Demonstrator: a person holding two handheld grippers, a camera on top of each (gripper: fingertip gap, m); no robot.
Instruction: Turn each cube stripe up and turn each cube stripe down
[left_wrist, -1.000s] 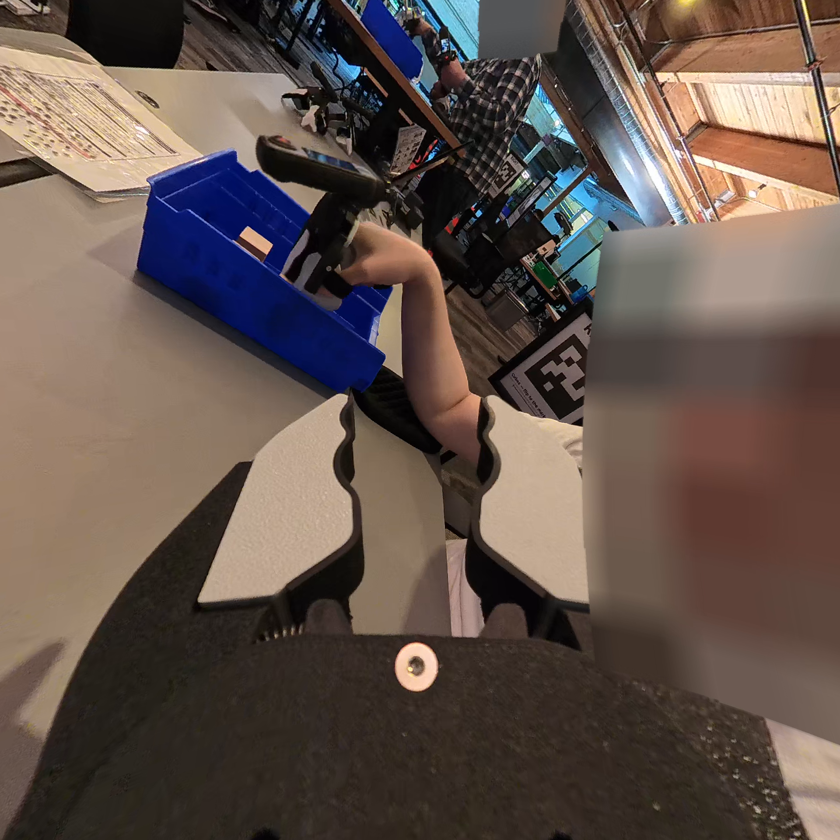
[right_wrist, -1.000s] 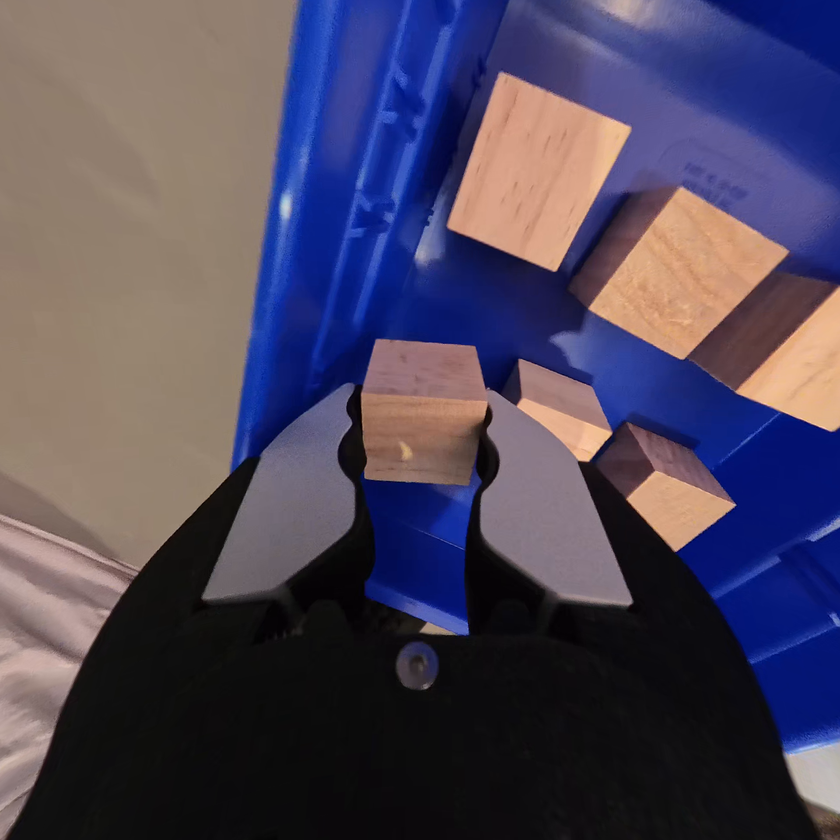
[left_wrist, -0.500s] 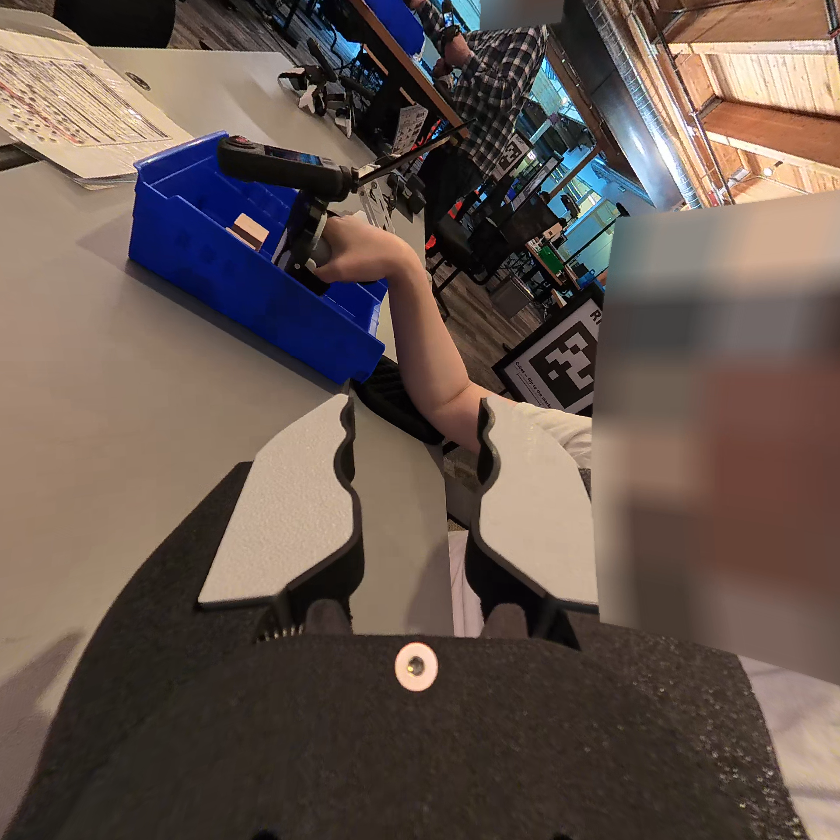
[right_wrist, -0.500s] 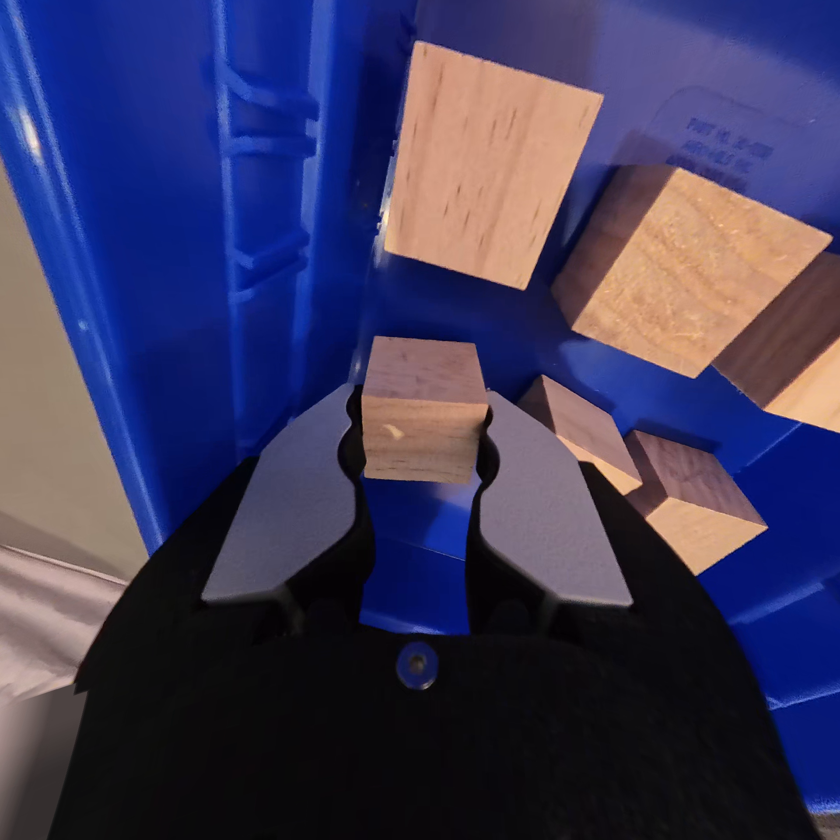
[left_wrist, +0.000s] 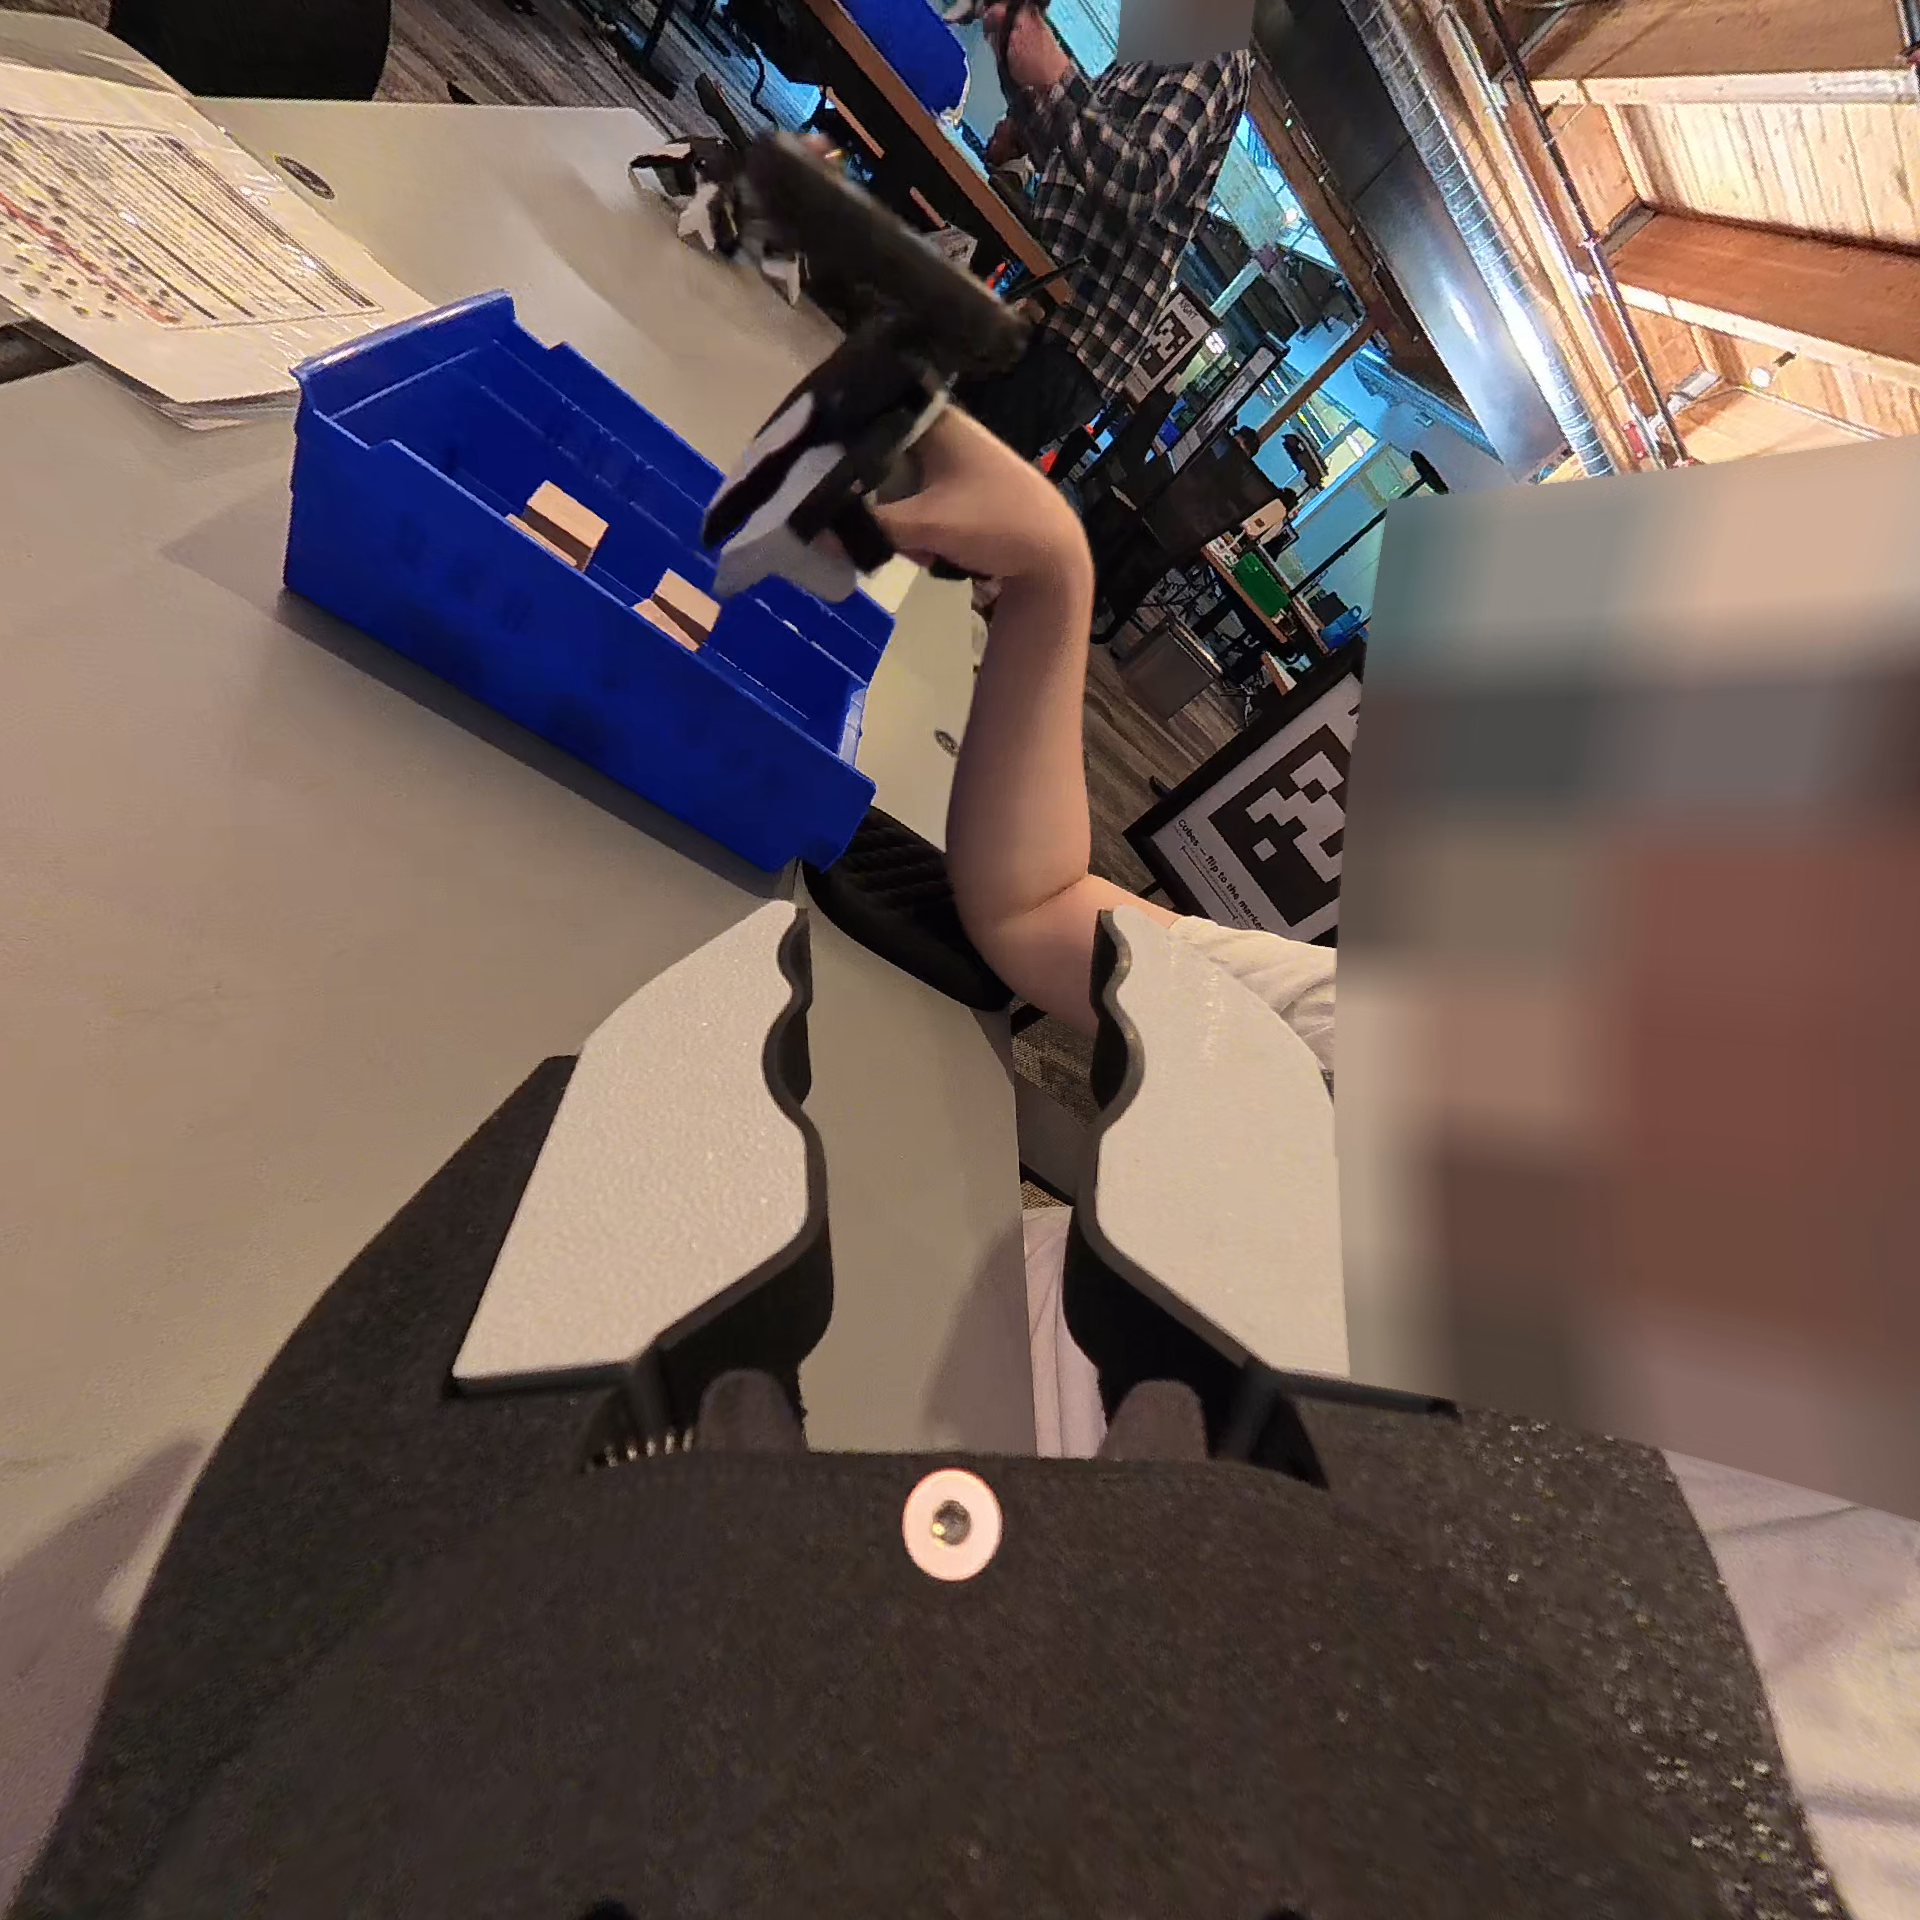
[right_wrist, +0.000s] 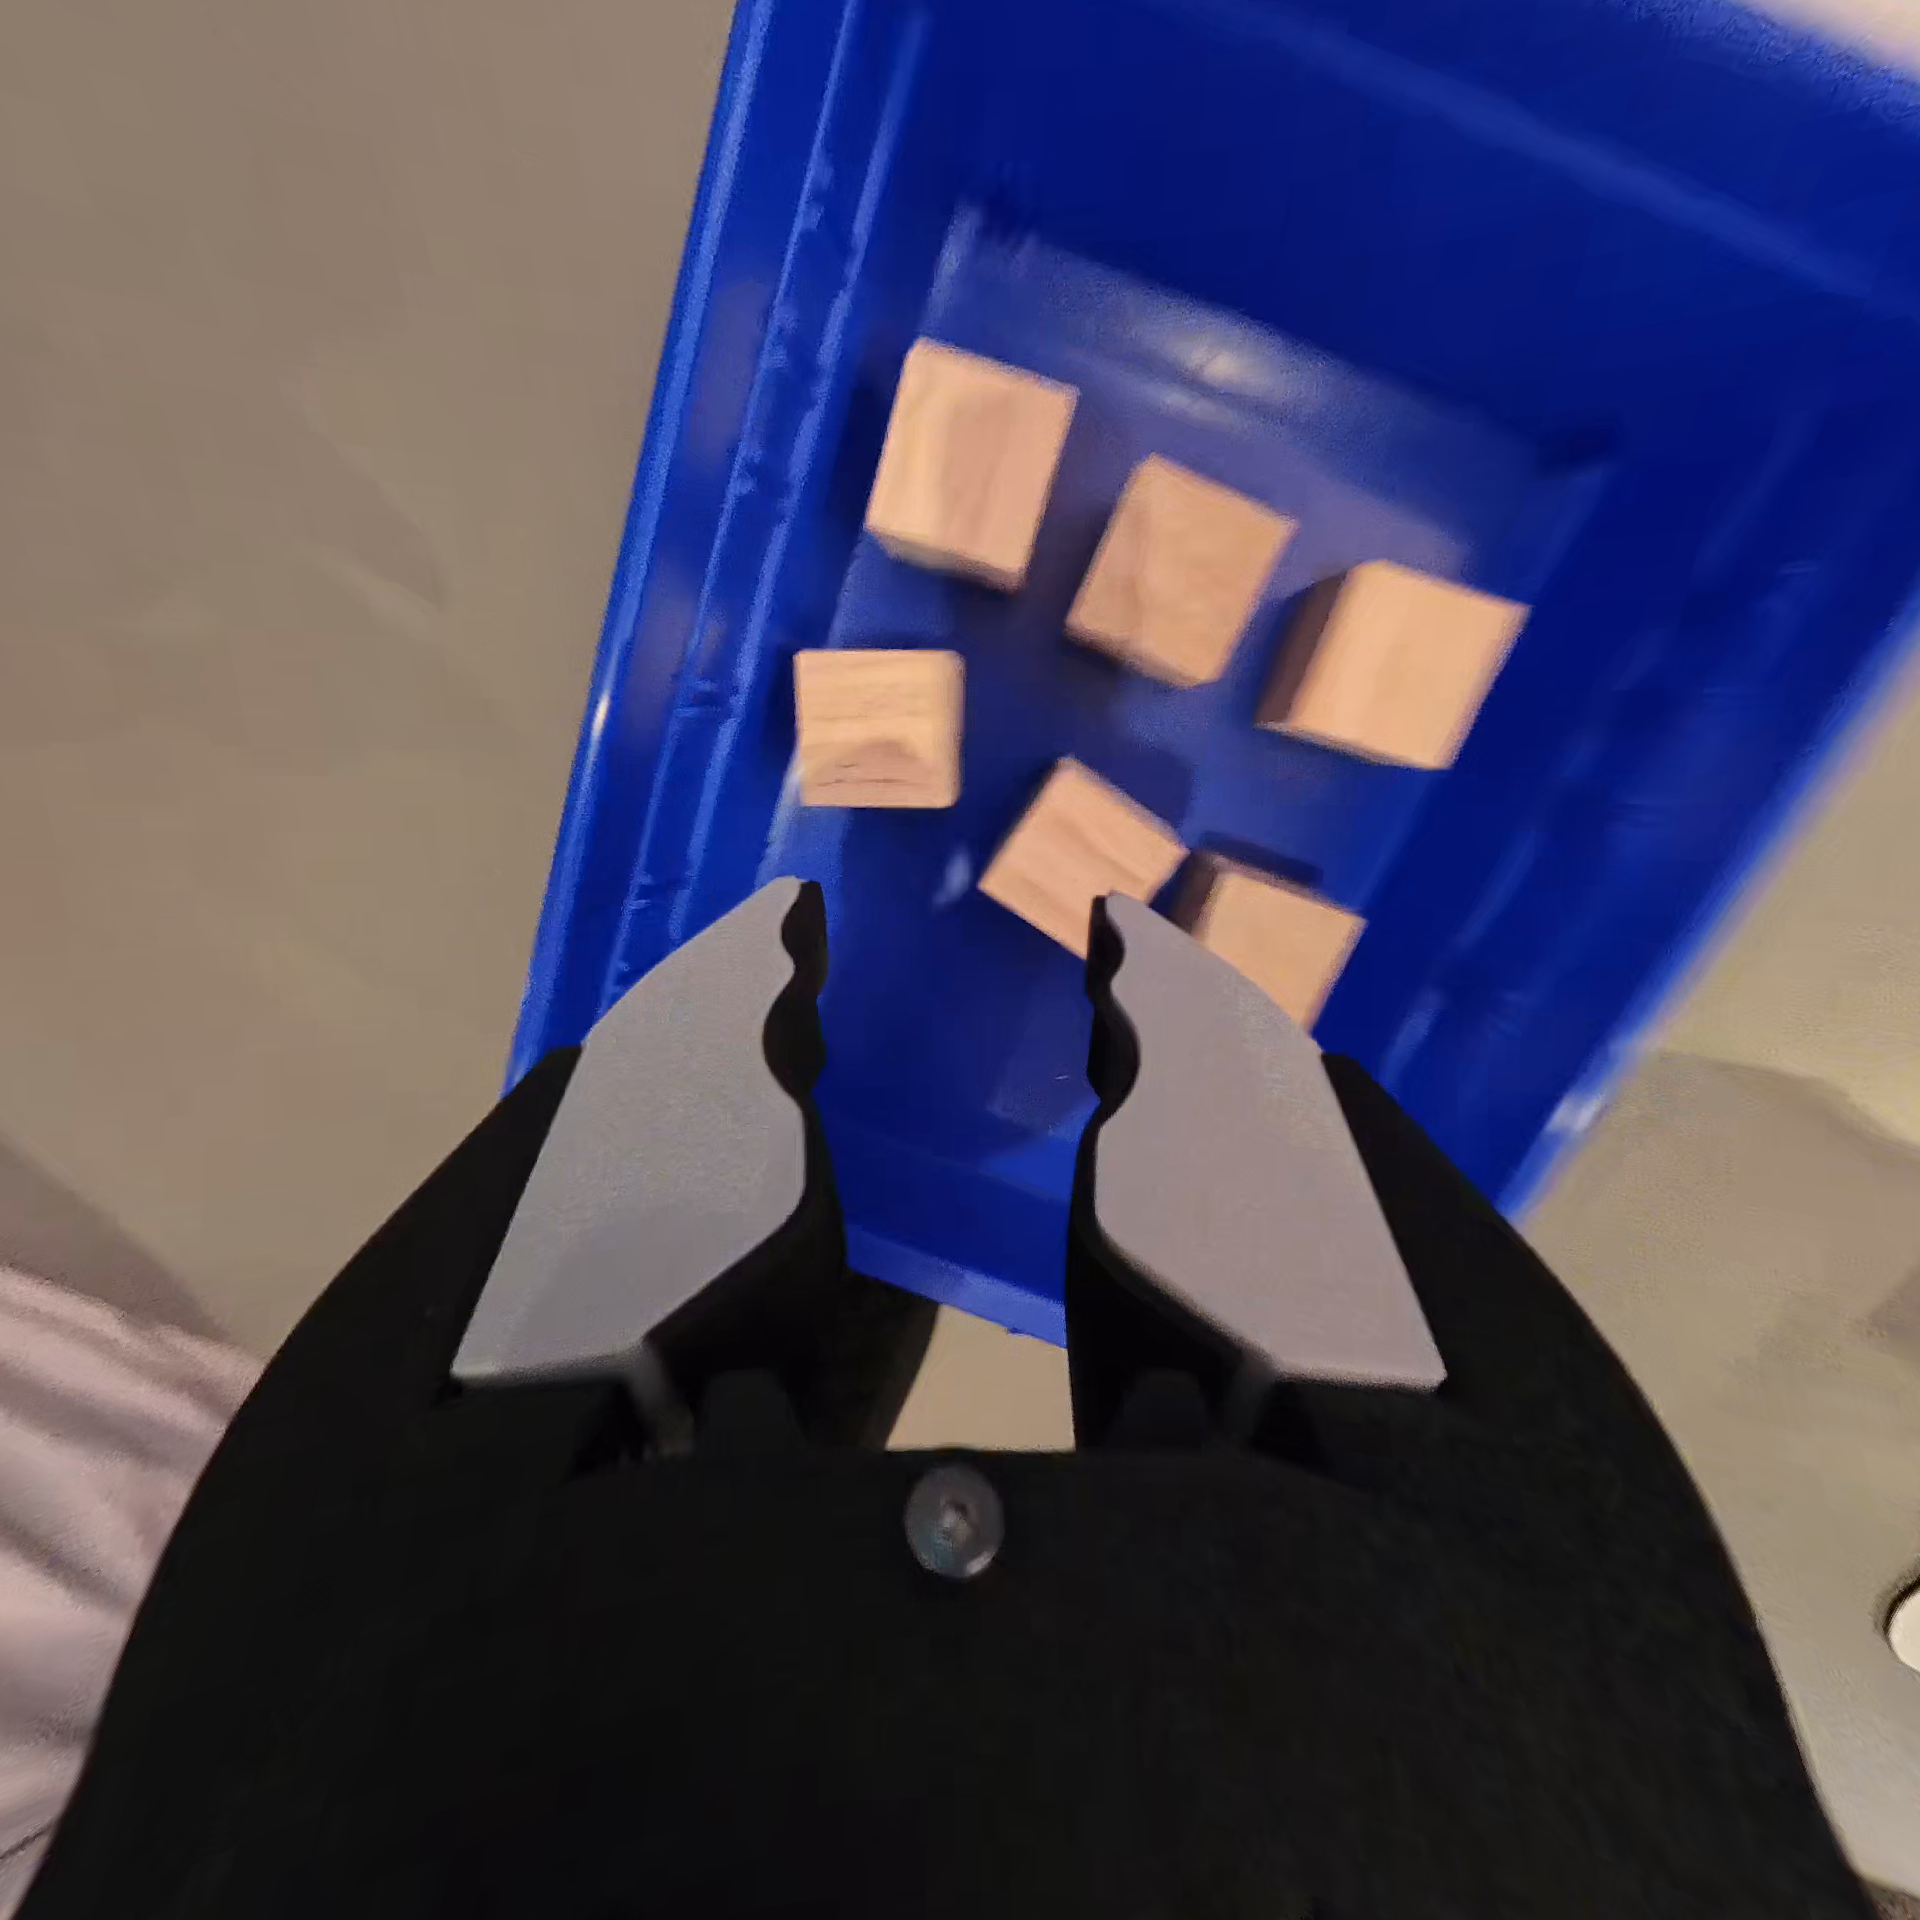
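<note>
six wooden cubes (right_wrist: 878, 727) lie apart in blue bin (right_wrist: 665, 727).

A grey table (left_wrist: 260, 987) fills the foreground of a workshop, a printed sheet (left_wrist: 156, 239) at its far corner. Beyond, a person in a plaid shirt (left_wrist: 1132, 197) stands by a long bench (left_wrist: 914, 156). Wooden beams (left_wrist: 1766, 281) and a metal duct (left_wrist: 1455, 208) run overhead; a framed marker board (left_wrist: 1268, 821) leans on the dark floor.
</note>
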